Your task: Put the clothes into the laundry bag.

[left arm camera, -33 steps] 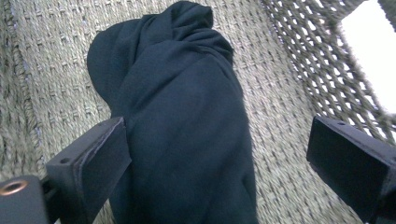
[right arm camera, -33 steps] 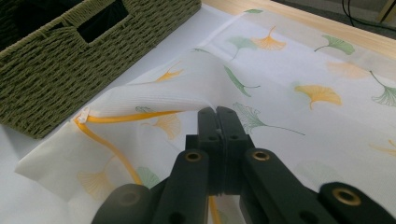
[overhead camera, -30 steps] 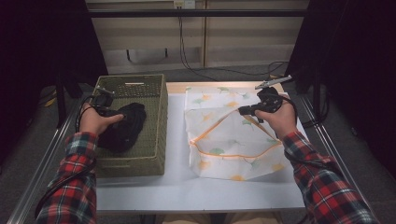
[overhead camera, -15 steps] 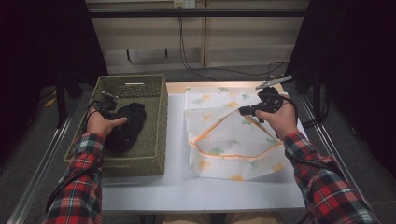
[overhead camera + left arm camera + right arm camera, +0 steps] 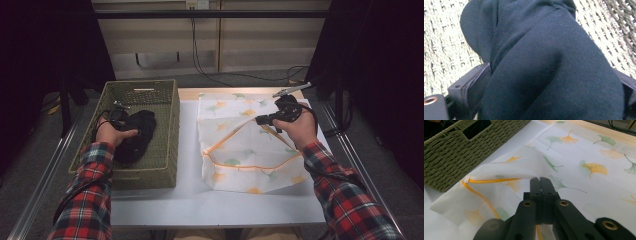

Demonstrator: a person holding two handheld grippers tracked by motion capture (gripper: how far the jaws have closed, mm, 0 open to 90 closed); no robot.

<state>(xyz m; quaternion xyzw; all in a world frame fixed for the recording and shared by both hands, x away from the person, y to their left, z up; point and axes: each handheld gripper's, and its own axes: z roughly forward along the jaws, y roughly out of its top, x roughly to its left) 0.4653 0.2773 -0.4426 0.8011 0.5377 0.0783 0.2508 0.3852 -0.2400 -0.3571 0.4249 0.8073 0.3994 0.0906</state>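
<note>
Inside the green basket (image 5: 165, 150), the left tongs (image 5: 131, 131) were down on the dark cloth (image 5: 136, 137). In the left gripper view, the soft dark cloth (image 5: 549, 70) bulged up between the two black jaws, which stood wide on each side of it. I could not tell if they were squeezing it yet or only sitting around it.

Over on the other side, the right tongs (image 5: 260, 120) were shut tight on the top edge of the leaf-print bag (image 5: 240, 160). The right gripper view showed that thin edge (image 5: 524, 170) pinched and lifted up, so the mouth of the bag stood open toward the basket. The orange zipper (image 5: 484, 180) ran along the opening just in front of those jaws.

To do this step well, the left tongs probably needed a big bite of cloth, not just a small fold, or the bundle might slip out on the way up. The right tongs would have to keep the bag's mouth held high and wide.

The tall basket wall (image 5: 454, 157) stood between the cloth and the bag, so the cloth would likely have to go up and over it. Loose ends might catch on the woven rim. The white table (image 5: 190, 200) lay under both. Black cables (image 5: 220, 75) ran on the floor far behind, out of the way.
</note>
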